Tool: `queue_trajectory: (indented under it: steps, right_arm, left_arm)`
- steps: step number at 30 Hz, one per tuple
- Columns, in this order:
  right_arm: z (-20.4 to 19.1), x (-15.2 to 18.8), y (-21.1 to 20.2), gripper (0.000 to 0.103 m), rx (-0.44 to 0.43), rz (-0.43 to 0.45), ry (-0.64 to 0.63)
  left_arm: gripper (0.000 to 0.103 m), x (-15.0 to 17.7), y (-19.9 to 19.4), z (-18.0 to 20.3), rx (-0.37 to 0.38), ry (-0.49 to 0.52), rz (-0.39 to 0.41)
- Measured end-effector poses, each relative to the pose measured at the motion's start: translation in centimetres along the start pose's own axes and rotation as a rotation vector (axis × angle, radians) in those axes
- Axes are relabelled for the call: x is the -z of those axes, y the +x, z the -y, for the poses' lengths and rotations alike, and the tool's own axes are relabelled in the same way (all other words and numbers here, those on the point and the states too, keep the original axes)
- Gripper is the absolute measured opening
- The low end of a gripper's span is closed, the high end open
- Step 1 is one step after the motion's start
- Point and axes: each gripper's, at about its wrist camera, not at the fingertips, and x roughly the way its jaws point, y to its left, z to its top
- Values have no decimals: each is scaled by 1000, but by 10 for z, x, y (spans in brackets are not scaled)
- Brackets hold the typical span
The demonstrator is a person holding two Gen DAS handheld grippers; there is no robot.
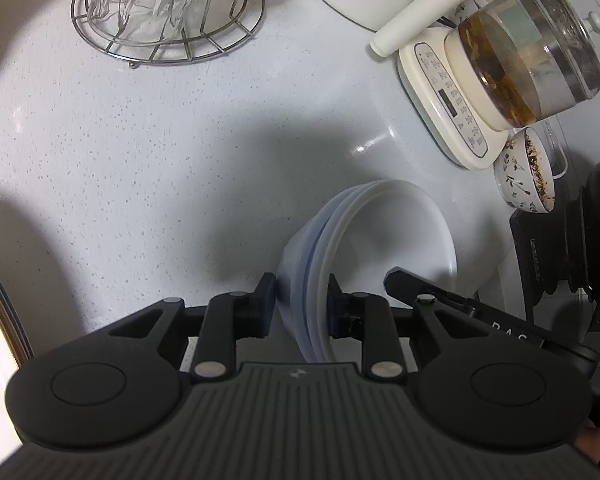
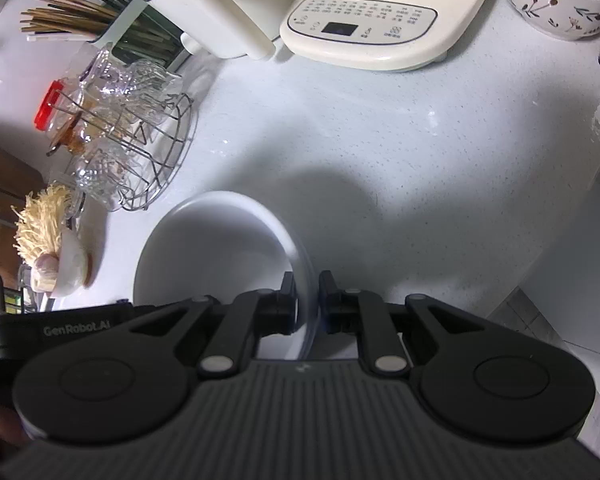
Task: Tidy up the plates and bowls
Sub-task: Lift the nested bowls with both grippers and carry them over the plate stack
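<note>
Bowls (image 1: pixel 380 236) nested, white inside bluish | left tongs (image 1: pixel 300 300) pinching rims | right tongs (image 2: pixel 306 300) pinching rim

— What sits on the speckled white counter (image 1: pixel 140 140)?
— A wire rack (image 1: pixel 168 40) of upturned glasses, a cream kettle base (image 1: pixel 440 92), a patterned bowl (image 1: pixel 524 176) and a chopstick holder (image 2: pixel 140 36) along the back.

The stacked bowls' (image 1: pixel 380 232) near rim hides behind the gripper body.
</note>
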Motion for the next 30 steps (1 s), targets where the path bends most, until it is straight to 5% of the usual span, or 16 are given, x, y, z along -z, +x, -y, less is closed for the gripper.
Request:
queue_trajectory:
  steps: [30]
  right_arm:
    - [-41, 3, -78, 14, -41, 130, -105]
  left_arm:
    - [29, 12, -95, 36, 25, 62, 105]
